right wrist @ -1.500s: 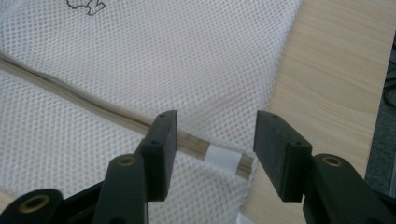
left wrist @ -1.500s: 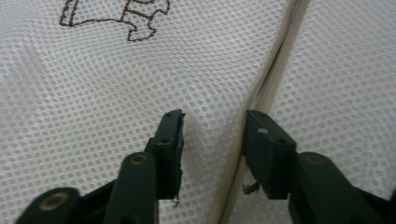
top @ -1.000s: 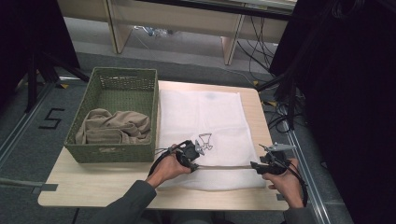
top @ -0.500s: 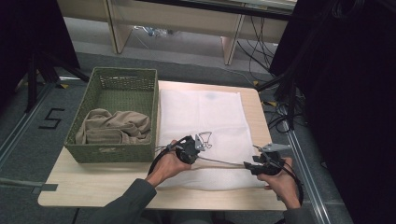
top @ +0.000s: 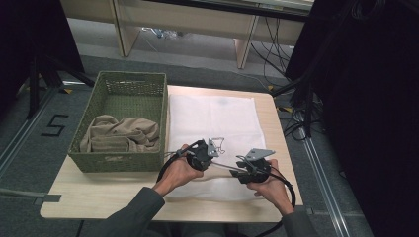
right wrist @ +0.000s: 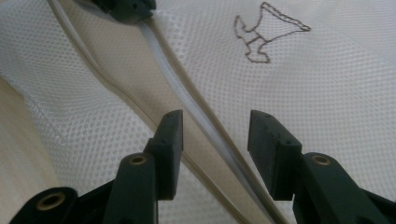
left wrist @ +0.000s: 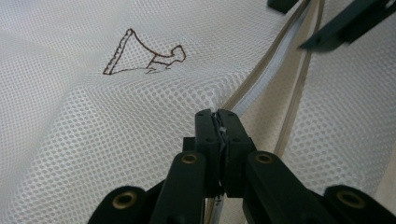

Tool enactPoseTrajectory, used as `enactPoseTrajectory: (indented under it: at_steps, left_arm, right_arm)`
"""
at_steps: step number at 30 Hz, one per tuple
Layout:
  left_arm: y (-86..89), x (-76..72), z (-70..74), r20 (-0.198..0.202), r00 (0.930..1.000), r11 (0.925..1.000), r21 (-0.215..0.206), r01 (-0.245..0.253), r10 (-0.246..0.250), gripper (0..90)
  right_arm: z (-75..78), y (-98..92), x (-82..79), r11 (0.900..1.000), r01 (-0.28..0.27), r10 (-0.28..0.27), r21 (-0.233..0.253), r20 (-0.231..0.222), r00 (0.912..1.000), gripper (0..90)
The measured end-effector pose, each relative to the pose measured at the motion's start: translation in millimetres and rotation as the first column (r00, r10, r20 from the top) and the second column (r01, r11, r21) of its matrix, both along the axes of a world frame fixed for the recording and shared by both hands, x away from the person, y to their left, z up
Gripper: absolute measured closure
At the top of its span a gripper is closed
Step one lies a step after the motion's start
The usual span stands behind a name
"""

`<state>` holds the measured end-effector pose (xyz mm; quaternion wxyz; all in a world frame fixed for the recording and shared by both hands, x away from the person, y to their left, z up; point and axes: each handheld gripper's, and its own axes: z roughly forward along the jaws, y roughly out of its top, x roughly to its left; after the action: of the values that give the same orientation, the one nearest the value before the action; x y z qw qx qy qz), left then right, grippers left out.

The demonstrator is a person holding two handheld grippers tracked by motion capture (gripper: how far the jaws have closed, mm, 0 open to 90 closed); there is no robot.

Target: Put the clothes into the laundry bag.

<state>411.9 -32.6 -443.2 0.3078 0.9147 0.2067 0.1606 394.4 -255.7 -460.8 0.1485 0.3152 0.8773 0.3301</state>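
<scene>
A white mesh bag point(top: 212, 118) lies flat on the table, with a brown stitched figure point(left wrist: 144, 58) near its front. Across the front part of the bag runs its zipper point(left wrist: 266, 65), stretched taut. My left gripper point(left wrist: 217, 122) is shut on the zipper's end, where the mesh bunches up. My right gripper point(right wrist: 215, 133) is open, one jaw on each side of the zipper line point(right wrist: 187, 93), not touching it. In the high view the left gripper point(top: 202, 157) and right gripper point(top: 242, 170) sit close together over the bag's front.
A green woven basket point(top: 123, 81) stands left of the bag and holds a crumpled beige cloth point(top: 121, 136). Bare wooden table point(top: 99, 197) lies in front of the basket. Cables and dark equipment lie beyond the right table edge.
My right gripper has slid left along the zipper toward the left gripper. The left gripper has stayed almost in place, still shut.
</scene>
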Motion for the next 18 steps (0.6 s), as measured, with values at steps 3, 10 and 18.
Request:
enactPoseTrajectory:
  at_steps: [3,10,18]
  left_arm:
    - [-0.1,0.0,3.5,0.006,1.0,1.0,-0.006,-0.001,0.001,87.7]
    - [2.7,0.0,7.1,0.005,0.9999,0.9991,-0.041,-0.012,0.012,87.3]
    - [5.9,0.1,8.0,-0.006,0.9998,0.9975,-0.067,-0.02,0.02,79.7]
  right_arm:
    - [-5.0,11.5,6.0,0.999,-0.026,0.026,-0.031,-0.004,0.9997,57.3]
    - [-3.8,20.6,16.2,0.999,-0.041,0.041,-0.017,0.041,0.9983,70.3]
    - [3.2,25.7,17.8,0.998,-0.045,0.043,0.037,0.062,0.9972,82.8]
